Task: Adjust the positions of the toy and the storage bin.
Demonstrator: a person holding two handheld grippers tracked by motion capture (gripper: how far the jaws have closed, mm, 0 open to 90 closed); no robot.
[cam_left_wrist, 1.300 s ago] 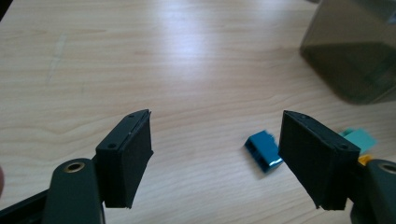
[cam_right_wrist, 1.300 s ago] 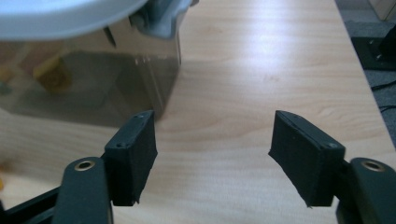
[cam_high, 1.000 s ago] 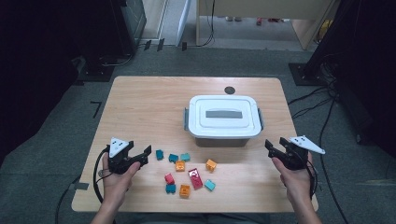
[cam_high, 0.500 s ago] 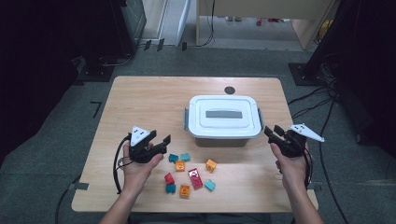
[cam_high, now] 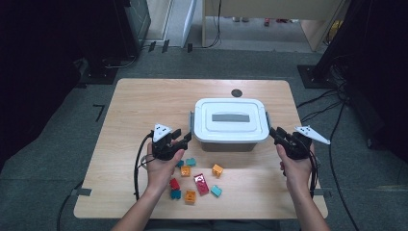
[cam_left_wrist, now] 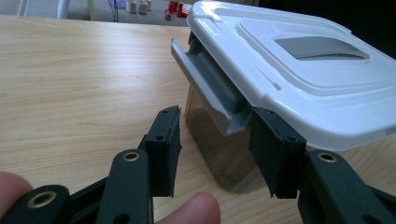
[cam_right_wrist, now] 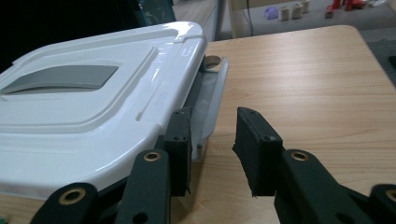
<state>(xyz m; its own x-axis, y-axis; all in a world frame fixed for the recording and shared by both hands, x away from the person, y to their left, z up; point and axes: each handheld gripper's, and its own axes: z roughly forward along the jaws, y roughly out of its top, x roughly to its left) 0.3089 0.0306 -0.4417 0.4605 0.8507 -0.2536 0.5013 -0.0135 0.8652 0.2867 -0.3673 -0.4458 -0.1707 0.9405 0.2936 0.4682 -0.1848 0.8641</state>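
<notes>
Fingers on both grippers stand part open w/ nothing pinched between them, and both pairs have just been closing. Left gripper [cam_high: 182, 140] sits at the left end of the white-lidded box [cam_high: 232, 124], its tips just beside the grey latch [cam_left_wrist: 219, 93] on that end. In the left gripper view the latch's near corner lies between the two black jaws, w/ the right-hand pad close under the lid's rim; I can't tell if that pad touches the plastic or just overlaps it in view. Left-hand pad is clear, bare wood behind it.

Right gripper [cam_high: 276, 135] is at the box's right end. In the right gripper view its left pad lies against or just beside the pale latch [cam_right_wrist: 214, 100] under the lid edge, while the other pad stands apart over the table [cam_high: 144, 103]. Gap between the pads shows wood, no latch.

Box stands upright at about the table's centre, lid on, grey panel on top. A small dark disc [cam_high: 236, 93] lies on the table behind it, apart from the box.

Loose small blocks [cam_high: 199, 183] in teal, orange, red and pink are scattered on the near side of the table, in front of the box and btwn the person's two forearms. Left hand [cam_high: 161, 166] hovers over the leftmost few.
</notes>
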